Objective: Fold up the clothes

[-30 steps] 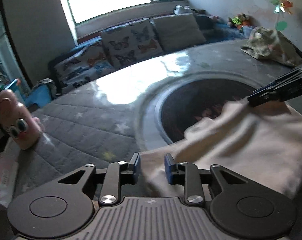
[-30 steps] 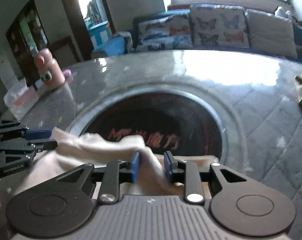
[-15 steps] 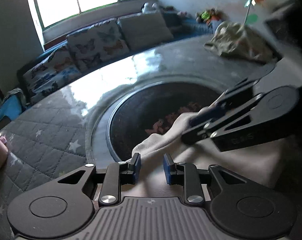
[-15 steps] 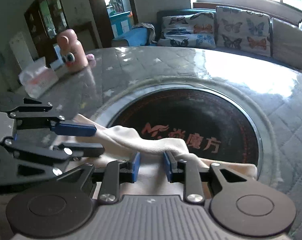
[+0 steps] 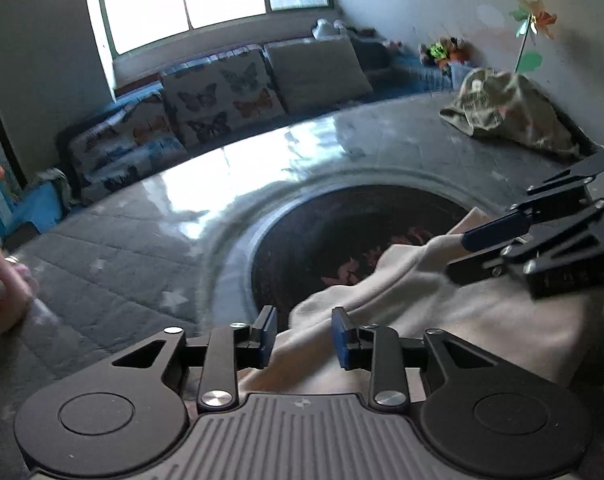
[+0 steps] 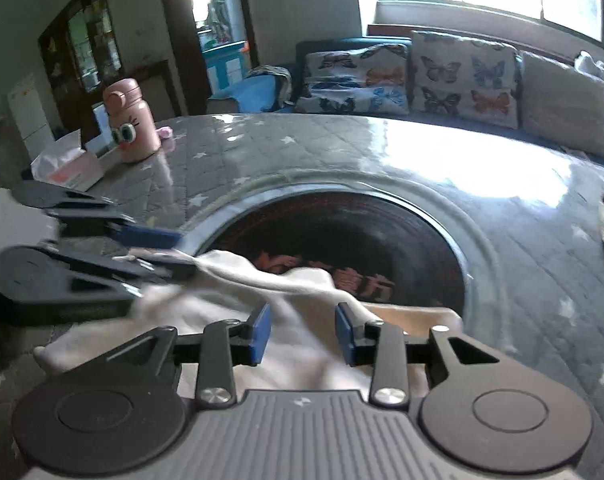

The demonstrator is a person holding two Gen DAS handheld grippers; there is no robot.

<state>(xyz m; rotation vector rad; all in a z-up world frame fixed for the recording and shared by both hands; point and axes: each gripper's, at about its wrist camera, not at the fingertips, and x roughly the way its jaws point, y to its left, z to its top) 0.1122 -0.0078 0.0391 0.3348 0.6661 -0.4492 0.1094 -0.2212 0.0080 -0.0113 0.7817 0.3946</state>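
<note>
Two grippers work your soft, cream garment (image 5: 442,312), which lies rumpled across the near rim of the dark round inset (image 5: 342,232) in the quilted grey table (image 5: 114,248). Left gripper (image 5: 304,334) and right gripper (image 6: 302,334) are both opening, cloth lying loose between their blue pads. Beyond the inset, the tabletop is open.

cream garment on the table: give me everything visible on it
The cream garment is plain, soft, knit-looking cloth with no print visible. It lies rumpled on the grey quilted table, its far edge folded over onto the dark round centre panel. Cloth runs between the pads of both the left tongs and right tongs, whose jaws are opening. Neither set of pads presses on it.
</note>
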